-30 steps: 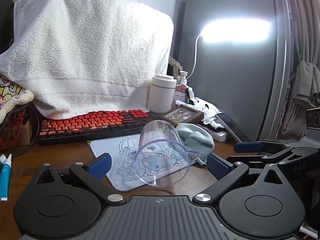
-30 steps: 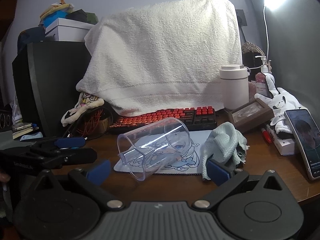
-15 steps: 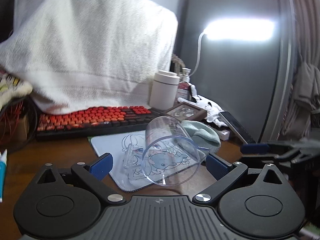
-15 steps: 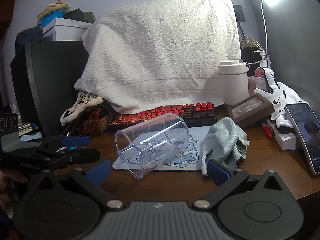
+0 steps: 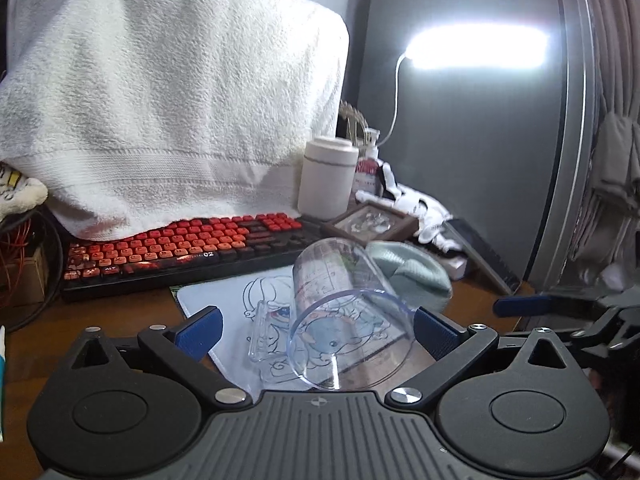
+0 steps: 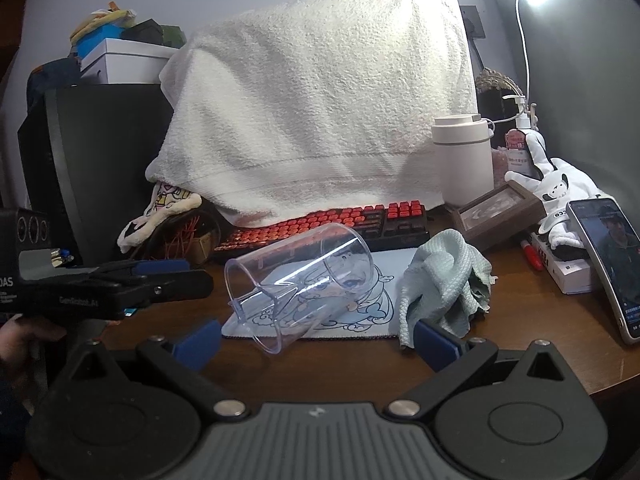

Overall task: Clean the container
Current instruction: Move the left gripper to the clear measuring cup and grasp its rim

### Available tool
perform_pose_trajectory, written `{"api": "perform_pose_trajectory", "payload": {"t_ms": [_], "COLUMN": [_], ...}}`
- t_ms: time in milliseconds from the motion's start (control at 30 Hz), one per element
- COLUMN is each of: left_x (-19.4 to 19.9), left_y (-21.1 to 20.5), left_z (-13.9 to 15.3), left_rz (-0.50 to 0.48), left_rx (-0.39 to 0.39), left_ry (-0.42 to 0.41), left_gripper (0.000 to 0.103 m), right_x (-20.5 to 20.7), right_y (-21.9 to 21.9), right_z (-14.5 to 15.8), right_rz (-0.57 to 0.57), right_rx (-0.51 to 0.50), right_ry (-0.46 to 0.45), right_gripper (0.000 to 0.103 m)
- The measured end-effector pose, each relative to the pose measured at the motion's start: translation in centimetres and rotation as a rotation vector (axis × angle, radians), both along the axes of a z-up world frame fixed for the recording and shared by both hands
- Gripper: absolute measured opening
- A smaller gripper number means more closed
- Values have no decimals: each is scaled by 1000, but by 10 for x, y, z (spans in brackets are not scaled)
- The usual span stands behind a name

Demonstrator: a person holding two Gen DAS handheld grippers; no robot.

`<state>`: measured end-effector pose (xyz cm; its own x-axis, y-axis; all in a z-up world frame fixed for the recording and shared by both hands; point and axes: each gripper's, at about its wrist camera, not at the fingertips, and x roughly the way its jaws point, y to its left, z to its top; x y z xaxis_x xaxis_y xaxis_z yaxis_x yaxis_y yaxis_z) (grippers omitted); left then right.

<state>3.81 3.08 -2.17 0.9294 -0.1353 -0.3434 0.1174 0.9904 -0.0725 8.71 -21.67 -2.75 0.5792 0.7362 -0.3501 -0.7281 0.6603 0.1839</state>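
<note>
A clear plastic measuring cup (image 5: 344, 312) lies on its side on a cartoon-printed mat (image 5: 224, 300), open end toward my left gripper; it also shows in the right wrist view (image 6: 296, 280). A crumpled pale green cloth (image 6: 444, 280) lies just right of the cup, also seen behind it in the left wrist view (image 5: 408, 276). My left gripper (image 5: 316, 330) is open, its blue fingertips flanking the cup's open rim without touching it. My right gripper (image 6: 316, 338) is open and empty, just in front of the cup and cloth.
A red keyboard (image 6: 340, 224) sits behind the mat under a white towel (image 6: 316, 100) draped over a monitor. A white canister (image 6: 462, 160), picture frame (image 6: 500, 212), plush toy, leaning phone (image 6: 612, 264) and boxes crowd the right. A black speaker (image 6: 80, 160) stands left.
My left gripper has moved forward and closer, so the cup's open end now sits between its fingertips. The right gripper edged slightly closer. The cup and cloth have not moved.
</note>
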Motion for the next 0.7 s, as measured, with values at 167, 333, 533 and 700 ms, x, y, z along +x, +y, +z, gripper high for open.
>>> {"api": "perform_pose_trajectory", "payload": {"t_ms": [167,333,533,700], "left_x": [28,54,74,91], "left_y": [5,8,8,9], "left_z": [-3,-6,-11,-15], "left_rz": [-77,-138,-193,-230], "left_rx": [31,45,95,137], "left_ry": [74,149,201,254], "left_gripper": [99,85,63,39], "right_x": [3,9,15,20], "right_y": [-1,-1,1,2], "right_z": [-2,-4,-4,-5], "right_rz": [-5,-18,-30,-40], "right_rx": [-4,-12,-28,-41], "right_ry": [8,17,24,29], "right_gripper": [103,103,103,103]}}
